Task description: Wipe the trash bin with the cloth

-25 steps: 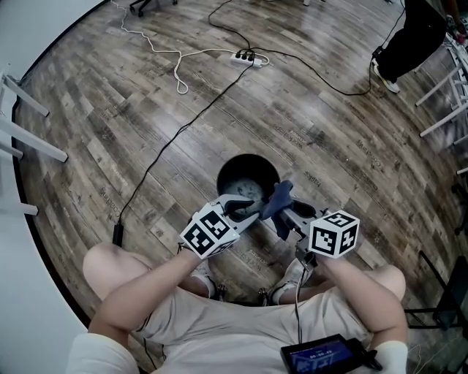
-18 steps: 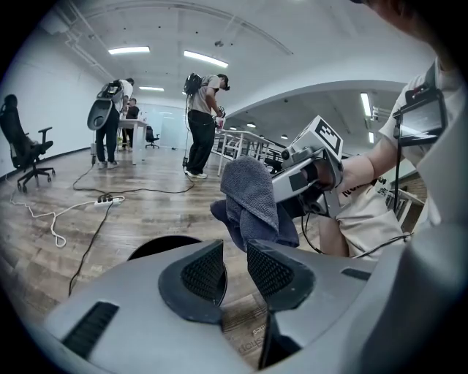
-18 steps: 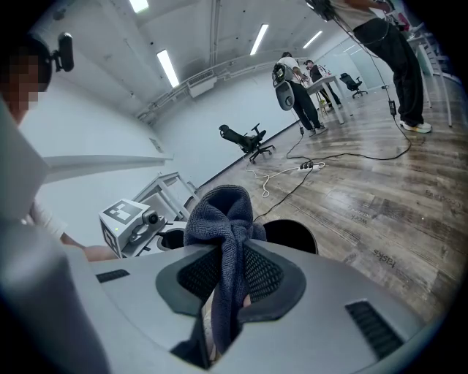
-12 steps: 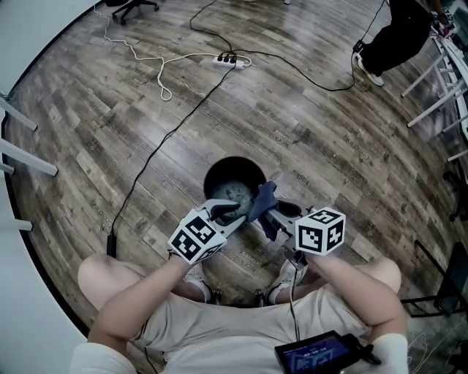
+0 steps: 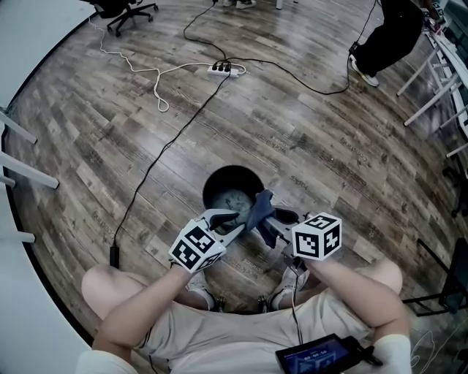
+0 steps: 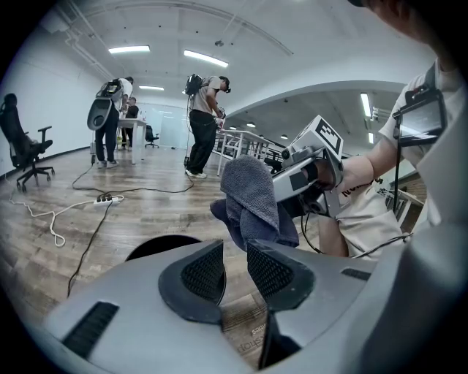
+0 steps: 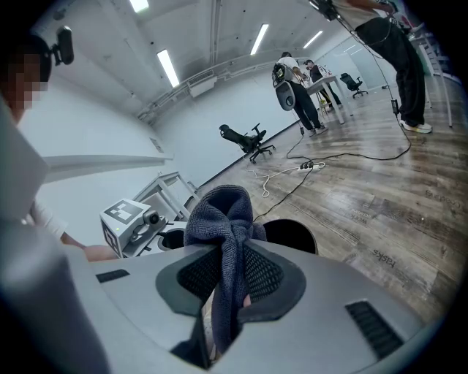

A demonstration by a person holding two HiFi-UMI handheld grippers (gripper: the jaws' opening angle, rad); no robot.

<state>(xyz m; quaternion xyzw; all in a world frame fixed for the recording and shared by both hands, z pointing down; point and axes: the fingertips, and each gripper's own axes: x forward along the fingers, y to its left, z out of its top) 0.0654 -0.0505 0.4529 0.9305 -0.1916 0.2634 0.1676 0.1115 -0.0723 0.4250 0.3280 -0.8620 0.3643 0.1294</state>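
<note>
At the upper left of the head view a black office chair (image 5: 121, 9) stands on the wood floor (image 5: 329, 139), and a white cord (image 5: 146, 73) trails across to a power strip (image 5: 223, 69) near the top centre. From there a black cable (image 5: 157, 161) runs down toward the lower left. In the middle of the frame the round black trash bin (image 5: 232, 169) sits upright on the floor, just above the two grippers. The left gripper (image 5: 232, 221) is at the bin's lower edge, its jaws partly apart with a narrow gap and nothing between them. Just right of it hangs the dark blue-grey cloth (image 5: 261, 208), over the bin's lower right rim. The right gripper (image 5: 274, 219) has its jaws clamped on the cloth, which bunches up above them. At the upper right a person in dark trousers (image 5: 387, 33) stands.
</note>
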